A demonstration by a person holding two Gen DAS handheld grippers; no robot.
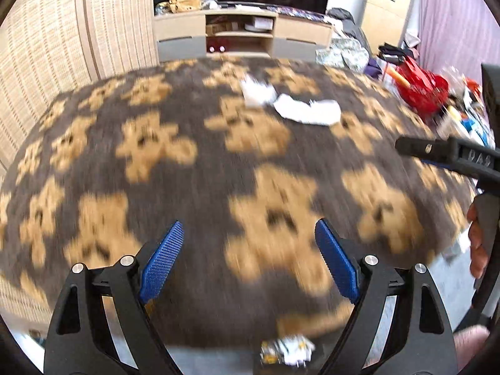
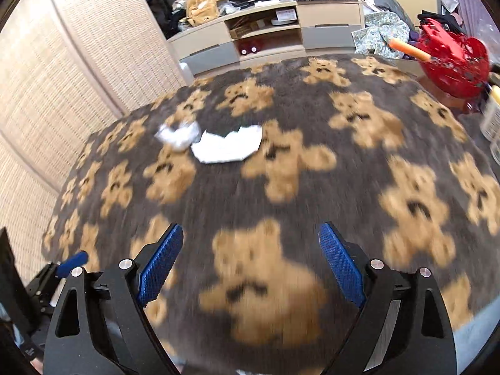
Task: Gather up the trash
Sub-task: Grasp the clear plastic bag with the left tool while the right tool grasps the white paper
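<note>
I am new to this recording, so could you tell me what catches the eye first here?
The brown teddy-bear rug fills both views. Two white scraps lie side by side towards its far side: a crumpled paper and a flatter tissue. A red basket sits past the rug's far right corner.

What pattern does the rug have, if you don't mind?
Tan teddy bears on dark grey-brown rug; clearest in the right wrist view.

Dark grey-brown blanket point(image 2: 281, 100) patterned with tan teddy bears; two white crumpled papers point(image 2: 228, 147) lie on it. Blue textured fingers point(image 2: 340, 262) on black frames — a red basket point(image 2: 456, 62), beige woven screen point(image 2: 78, 72).
</note>
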